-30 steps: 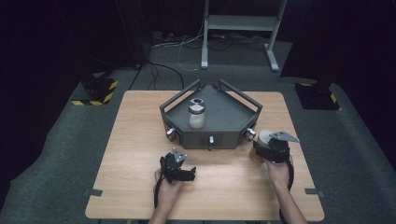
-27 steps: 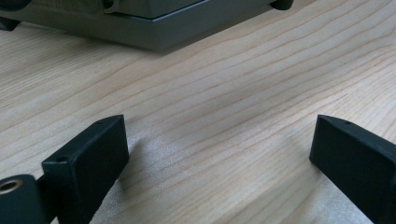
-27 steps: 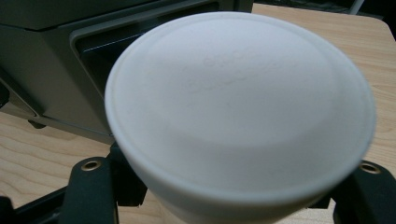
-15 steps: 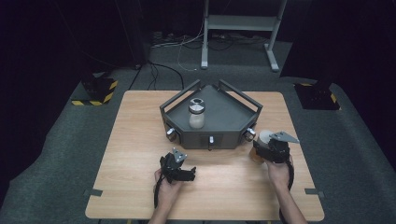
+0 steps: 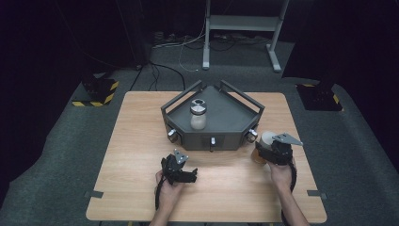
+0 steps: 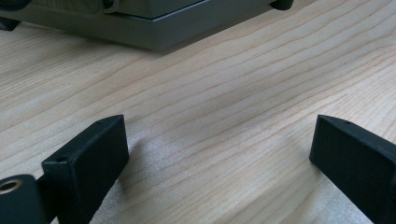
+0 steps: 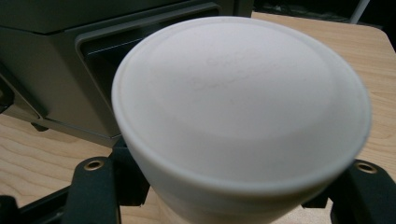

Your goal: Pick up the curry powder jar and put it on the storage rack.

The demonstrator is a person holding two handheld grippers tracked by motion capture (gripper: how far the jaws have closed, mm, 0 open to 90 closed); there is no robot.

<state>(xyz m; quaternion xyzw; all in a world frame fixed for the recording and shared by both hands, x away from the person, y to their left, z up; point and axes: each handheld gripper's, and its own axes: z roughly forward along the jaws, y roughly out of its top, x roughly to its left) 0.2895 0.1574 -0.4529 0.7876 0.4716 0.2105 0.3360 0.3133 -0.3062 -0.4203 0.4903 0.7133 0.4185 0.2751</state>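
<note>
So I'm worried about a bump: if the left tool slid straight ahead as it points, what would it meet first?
Probably the grey tray's front wall. The left tool is open over bare table, nothing between.

My two black grippers, left (image 5: 181, 170) and right (image 5: 273, 151), over a pale wood-grain table (image 5: 141, 141), its grain running in fine tan streaks. The right one bears a grey plate (image 5: 287, 139) and is closed on a jar (image 7: 243, 121) with a plain white lid and an amber-brown body. The tray (image 5: 226, 106) at the table's middle is dark grey with silvery knobs; in it a clear jar (image 5: 198, 114) of whitish contents under a dark cap. Grey carpet (image 5: 70, 141) surrounds the table, with yellow-and-black striped blocks (image 5: 101, 89) on it, before a black backdrop and a grey metal stand (image 5: 242, 28)
</note>
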